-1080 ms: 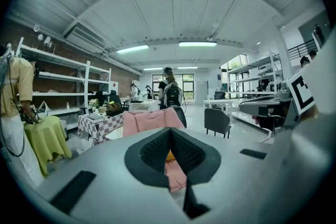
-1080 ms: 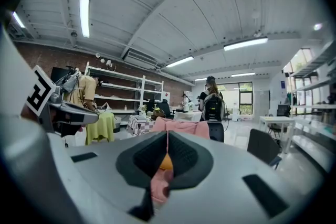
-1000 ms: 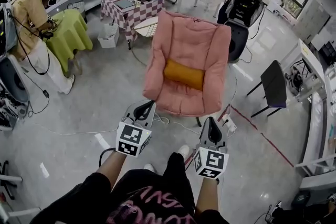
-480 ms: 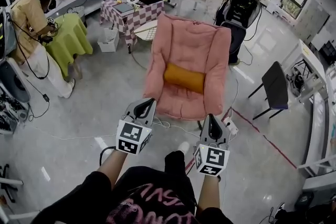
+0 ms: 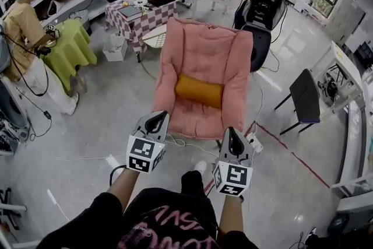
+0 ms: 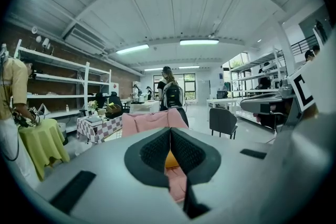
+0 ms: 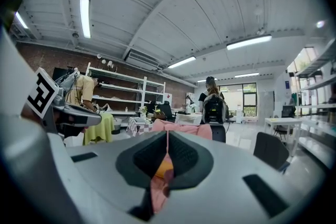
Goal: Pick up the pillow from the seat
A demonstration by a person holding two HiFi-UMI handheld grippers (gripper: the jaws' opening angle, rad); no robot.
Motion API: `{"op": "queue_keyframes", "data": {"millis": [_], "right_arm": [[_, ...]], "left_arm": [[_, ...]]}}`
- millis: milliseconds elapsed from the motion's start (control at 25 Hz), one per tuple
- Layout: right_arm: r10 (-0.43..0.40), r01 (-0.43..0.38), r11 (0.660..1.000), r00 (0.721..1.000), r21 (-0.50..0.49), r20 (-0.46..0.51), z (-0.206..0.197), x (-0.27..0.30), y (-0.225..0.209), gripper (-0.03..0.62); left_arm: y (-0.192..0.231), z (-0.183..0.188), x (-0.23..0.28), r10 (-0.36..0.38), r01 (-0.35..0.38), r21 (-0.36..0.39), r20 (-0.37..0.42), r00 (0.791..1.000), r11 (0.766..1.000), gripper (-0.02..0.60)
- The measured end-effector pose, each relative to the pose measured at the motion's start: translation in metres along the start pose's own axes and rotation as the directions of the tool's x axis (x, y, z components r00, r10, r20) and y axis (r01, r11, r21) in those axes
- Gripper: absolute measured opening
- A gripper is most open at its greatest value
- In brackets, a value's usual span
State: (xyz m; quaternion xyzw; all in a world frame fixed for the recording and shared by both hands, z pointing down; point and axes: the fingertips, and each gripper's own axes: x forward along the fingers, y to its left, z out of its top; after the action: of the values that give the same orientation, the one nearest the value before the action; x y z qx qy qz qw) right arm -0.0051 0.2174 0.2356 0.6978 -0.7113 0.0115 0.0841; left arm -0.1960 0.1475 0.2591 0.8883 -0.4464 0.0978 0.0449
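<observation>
An orange pillow (image 5: pixel 199 91) lies across the seat of a pink padded armchair (image 5: pixel 204 52) in the middle of the head view. My left gripper (image 5: pixel 157 118) is held out short of the chair's front left edge, with its jaws shut and nothing in them. My right gripper (image 5: pixel 231 132) is level with it by the chair's front right corner, also shut and bare. In the left gripper view the closed left gripper (image 6: pixel 170 131) points at the chair (image 6: pixel 149 122), and a slice of pillow (image 6: pixel 170 160) shows below its tips. The right gripper view shows the pillow (image 7: pixel 164 167) likewise.
A checkered table (image 5: pixel 137 14) and a green-draped table (image 5: pixel 70 49) stand behind and left of the chair, with a person (image 5: pixel 23 32) nearby. A person with a backpack (image 5: pixel 265 3) stands behind it. A black chair (image 5: pixel 306 93) is at right. A power strip (image 5: pixel 253 140) and cables lie on the floor.
Both grippers and the head camera have come forward towards the armchair, which now sits nearer and a little further left in the head view. Both pairs of jaws stay shut.
</observation>
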Motion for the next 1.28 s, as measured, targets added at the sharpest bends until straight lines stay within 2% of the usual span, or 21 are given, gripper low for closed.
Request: {"op": "queue_keyframes", "data": {"millis": [640,960,1280], "right_arm": [[0.053,-0.049,0.998,0.995,0.048,-0.081,-0.038,0.112,-0.073,0.021],[0.096,-0.090,0.994,0.991,0.065,-0.092,-0.039,0.173,-0.107,0.021],[0.131,-0.121,0.989,0.984,0.086,-0.119,-0.050,0.224,-0.160,0.021]], "left_arm": [[-0.002,-0.010,0.125,0.032,-0.034,-0.013,-0.096,0.995,0.999,0.009],[0.006,-0.006,0.188,0.067,-0.072,-0.029,-0.141,0.988,0.997,0.009],[-0.010,-0.003,0.256,0.075,-0.085,-0.040,-0.201,0.977,0.996,0.011]]}}
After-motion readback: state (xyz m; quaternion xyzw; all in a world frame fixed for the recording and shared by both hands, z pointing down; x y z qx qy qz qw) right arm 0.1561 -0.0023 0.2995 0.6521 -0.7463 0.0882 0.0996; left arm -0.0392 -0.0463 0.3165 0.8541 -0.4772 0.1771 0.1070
